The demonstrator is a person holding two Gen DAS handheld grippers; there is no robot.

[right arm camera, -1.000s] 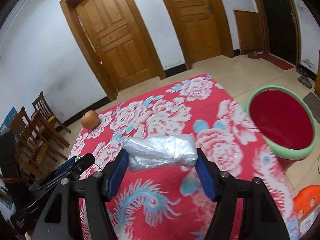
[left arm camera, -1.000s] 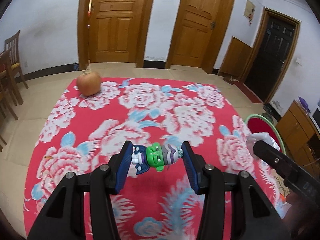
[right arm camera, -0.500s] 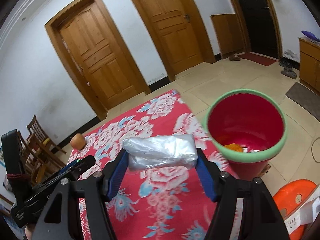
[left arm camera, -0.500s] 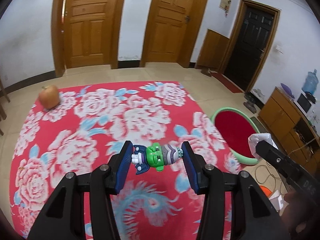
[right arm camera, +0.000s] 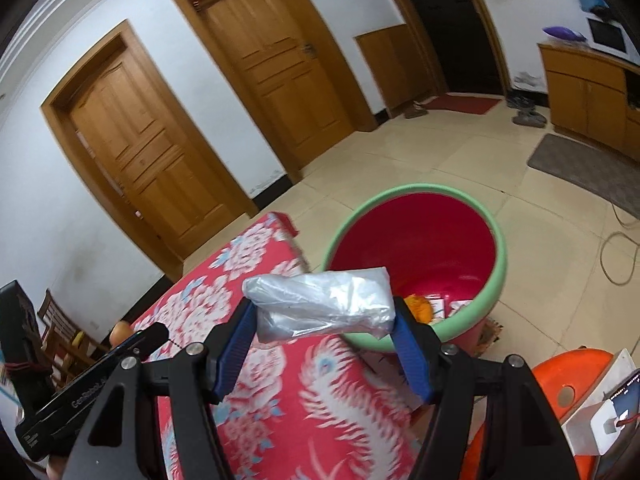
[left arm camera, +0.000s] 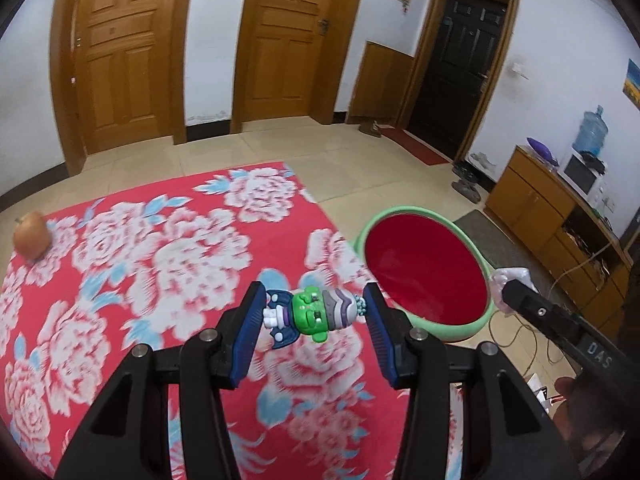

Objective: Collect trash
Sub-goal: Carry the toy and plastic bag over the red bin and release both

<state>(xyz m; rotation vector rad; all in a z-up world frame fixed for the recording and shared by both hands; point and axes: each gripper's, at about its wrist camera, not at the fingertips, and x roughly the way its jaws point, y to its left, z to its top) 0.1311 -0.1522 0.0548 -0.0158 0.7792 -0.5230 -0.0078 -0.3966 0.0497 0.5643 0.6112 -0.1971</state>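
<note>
The trash is in two pieces, one in each gripper. The left gripper (left arm camera: 314,314) has its fingers (left arm camera: 250,338) clamped on a small toy figure (left arm camera: 314,312) with a green face, which lies sideways between the blue pads, held by its two ends. It hangs above the red flowered cloth (left arm camera: 160,264) that covers the worktop, near the cloth's right edge. The right gripper (right arm camera: 322,320) holds a crumpled clear plastic bag (right arm camera: 320,304) — its fingers (right arm camera: 236,344) press on both ends of the bag, so they stand quite wide apart.

The bin (right arm camera: 496,280), red inside with a light green rim, stands on the tiled floor just beside the corner of the worktop. In the right wrist view the plastic bag overlaps the near rim of the bin, and some orange and white pieces lie on the bin's bottom (right arm camera: 420,306). In the left wrist view the bin (left arm camera: 460,330) is to the right of the toy figure, a little further away, and the tip of the right gripper with the bag shows at the bin's right side.

An orange round fruit (left arm camera: 31,235) lies on the far left part of the cloth — well apart from both grippers.
</note>
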